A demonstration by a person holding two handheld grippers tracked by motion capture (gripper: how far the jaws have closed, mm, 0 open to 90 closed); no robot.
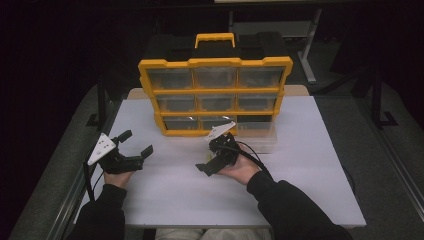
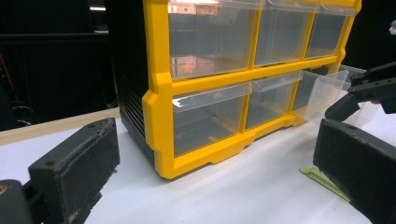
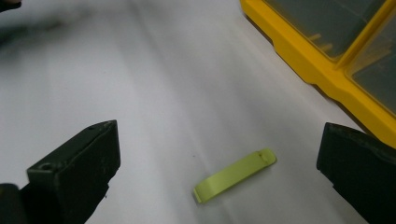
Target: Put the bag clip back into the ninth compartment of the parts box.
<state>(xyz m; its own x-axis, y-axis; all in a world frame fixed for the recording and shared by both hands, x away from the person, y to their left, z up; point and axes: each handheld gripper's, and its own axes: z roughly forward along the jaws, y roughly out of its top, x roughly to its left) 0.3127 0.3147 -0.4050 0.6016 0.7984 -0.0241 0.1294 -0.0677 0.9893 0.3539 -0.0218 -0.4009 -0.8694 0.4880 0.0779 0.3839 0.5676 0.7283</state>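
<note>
A yellow organizer with clear drawers stands at the back middle of the white table. Its bottom right drawer is pulled out, also seen in the left gripper view as the drawer. A small lime-green strip lies flat on the table between the jaws of my right gripper, which is open and tilted down over it. The strip lies left of the organizer's front. My right gripper sits in front of the organizer. My left gripper is open and holds nothing, pointing at the organizer.
The organizer has a yellow carry handle and a black back. A cable trails from the right gripper over the table. Dark floor and a desk leg lie beyond the table.
</note>
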